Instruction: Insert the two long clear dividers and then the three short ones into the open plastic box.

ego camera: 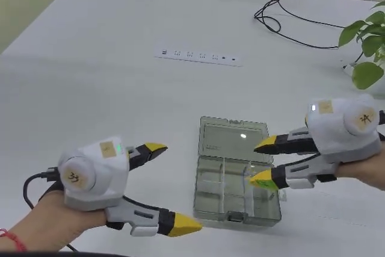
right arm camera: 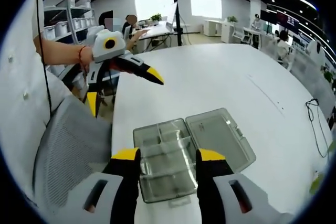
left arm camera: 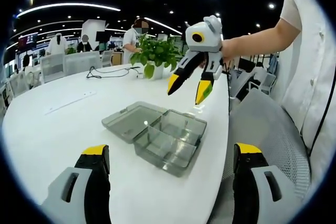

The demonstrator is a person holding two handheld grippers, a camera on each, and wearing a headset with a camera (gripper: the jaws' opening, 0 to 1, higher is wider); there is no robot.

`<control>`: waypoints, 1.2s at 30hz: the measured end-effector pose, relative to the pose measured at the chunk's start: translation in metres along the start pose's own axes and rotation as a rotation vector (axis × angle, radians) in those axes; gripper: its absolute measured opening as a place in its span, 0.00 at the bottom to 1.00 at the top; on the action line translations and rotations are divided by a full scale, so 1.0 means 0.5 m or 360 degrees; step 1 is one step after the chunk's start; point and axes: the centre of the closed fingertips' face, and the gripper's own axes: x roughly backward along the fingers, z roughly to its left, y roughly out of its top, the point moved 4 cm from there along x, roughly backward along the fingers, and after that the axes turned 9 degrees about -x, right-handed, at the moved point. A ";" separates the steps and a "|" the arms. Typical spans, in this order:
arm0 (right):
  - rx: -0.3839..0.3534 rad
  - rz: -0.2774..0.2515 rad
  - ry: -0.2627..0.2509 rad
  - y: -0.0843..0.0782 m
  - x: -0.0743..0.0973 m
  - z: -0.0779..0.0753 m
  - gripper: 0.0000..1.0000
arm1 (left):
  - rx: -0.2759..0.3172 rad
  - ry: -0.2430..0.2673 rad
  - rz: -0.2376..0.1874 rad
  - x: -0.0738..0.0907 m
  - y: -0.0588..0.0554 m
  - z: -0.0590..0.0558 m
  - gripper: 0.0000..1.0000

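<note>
The open clear plastic box lies near the table's front edge, its lid folded flat behind it. Clear dividers stand inside and split it into compartments; I cannot tell how many. My right gripper hovers over the box's right side, open, and nothing clearly sits between its fingers. Its own view looks down on the box between the tips of the right gripper. My left gripper is held wide open to the left of the box, apart from it. Its view, framed by the left gripper, shows the box and the right gripper above it.
A white power strip lies mid-table behind the box. A black cable loops at the back right next to a green plant. A mesh chair stands at the table's near side. People are in the room beyond.
</note>
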 end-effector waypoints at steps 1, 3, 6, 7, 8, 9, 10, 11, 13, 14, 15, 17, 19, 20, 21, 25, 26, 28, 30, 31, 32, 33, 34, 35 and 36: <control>-0.0005 0.0004 -0.0004 -0.005 0.006 -0.002 0.45 | -0.0001 -0.0001 -0.0002 0.000 0.001 0.000 1.00; -0.0006 0.0029 -0.0018 -0.023 0.019 -0.008 0.47 | 0.0000 -0.0001 -0.0001 -0.001 0.000 -0.001 1.00; -0.0004 0.0067 -0.0033 -0.046 0.035 -0.014 0.49 | -0.0003 -0.0005 0.0004 -0.002 -0.001 -0.002 1.00; -0.0003 0.0080 -0.0038 -0.053 0.040 -0.016 0.50 | -0.0002 -0.0005 0.0001 -0.002 0.000 -0.002 1.00; -0.0002 0.0097 -0.0041 -0.063 0.047 -0.018 0.50 | -0.0002 -0.0003 0.0000 -0.001 0.000 -0.002 1.00; -0.0002 0.0111 -0.0045 -0.070 0.052 -0.020 0.51 | -0.0001 -0.0003 0.0000 -0.001 0.000 -0.002 1.00; -0.0001 0.0129 -0.0053 -0.080 0.058 -0.021 0.51 | -0.0001 -0.0003 0.0001 -0.002 0.000 -0.002 1.00; 0.0002 0.0142 -0.0056 -0.086 0.062 -0.021 0.51 | -0.0003 -0.0004 0.0001 -0.002 0.001 -0.002 1.00; 0.0036 0.0199 -0.0067 -0.105 0.071 -0.022 0.53 | -0.0006 -0.0007 0.0004 -0.002 0.000 -0.003 1.00; 0.0040 0.0212 -0.0074 -0.111 0.073 -0.023 0.54 | -0.0006 -0.0008 0.0007 -0.002 -0.001 -0.003 1.00; 0.0042 0.0228 -0.0075 -0.119 0.077 -0.024 0.54 | -0.0004 -0.0008 0.0008 -0.002 -0.001 -0.003 1.00; 0.0062 0.0278 -0.0082 -0.136 0.084 -0.027 0.54 | 0.0002 -0.0009 0.0009 -0.003 -0.002 -0.003 1.00; 0.0078 0.0322 -0.0088 -0.152 0.089 -0.033 0.54 | 0.0002 -0.0011 0.0012 -0.003 -0.003 -0.004 1.00; 0.0082 0.0336 -0.0089 -0.158 0.091 -0.035 0.54 | 0.0003 -0.0010 0.0013 -0.003 -0.003 -0.003 1.00; 0.0092 0.0365 -0.0091 -0.169 0.093 -0.040 0.54 | 0.0004 -0.0008 0.0015 -0.003 -0.003 -0.003 1.00; 0.0130 0.0458 -0.0094 -0.201 0.097 -0.054 0.54 | 0.0008 -0.0006 0.0015 -0.003 -0.002 -0.001 1.00; 0.0150 0.0493 -0.0095 -0.210 0.098 -0.059 0.54 | 0.0010 -0.0007 0.0016 -0.003 -0.002 -0.001 1.00; 0.0216 0.0575 -0.0110 -0.229 0.099 -0.069 0.54 | 0.0012 -0.0006 0.0017 -0.003 -0.002 0.000 1.00; 0.0266 0.0634 -0.0103 -0.243 0.096 -0.072 0.54 | 0.0016 -0.0003 0.0017 -0.004 -0.002 0.001 1.00; 0.0284 0.0665 -0.0099 -0.251 0.094 -0.074 0.54 | 0.0018 -0.0002 0.0017 -0.004 -0.001 0.002 1.00; 0.0306 0.0689 -0.0096 -0.257 0.093 -0.078 0.53 | 0.0018 -0.0002 0.0018 -0.004 -0.001 0.002 1.00; 0.0326 0.0717 -0.0096 -0.265 0.090 -0.082 0.53 | 0.0018 -0.0002 0.0019 -0.004 -0.002 0.002 1.00; 0.0340 0.0737 -0.0098 -0.270 0.089 -0.085 0.52 | 0.0019 -0.0002 0.0021 -0.004 -0.002 0.002 1.00; 0.0348 0.0753 -0.0100 -0.274 0.087 -0.088 0.51 | 0.0019 -0.0002 0.0022 -0.004 -0.002 0.003 1.00; 0.0368 0.0777 -0.0100 -0.280 0.084 -0.092 0.51 | 0.0020 -0.0002 0.0021 -0.004 -0.001 0.003 1.00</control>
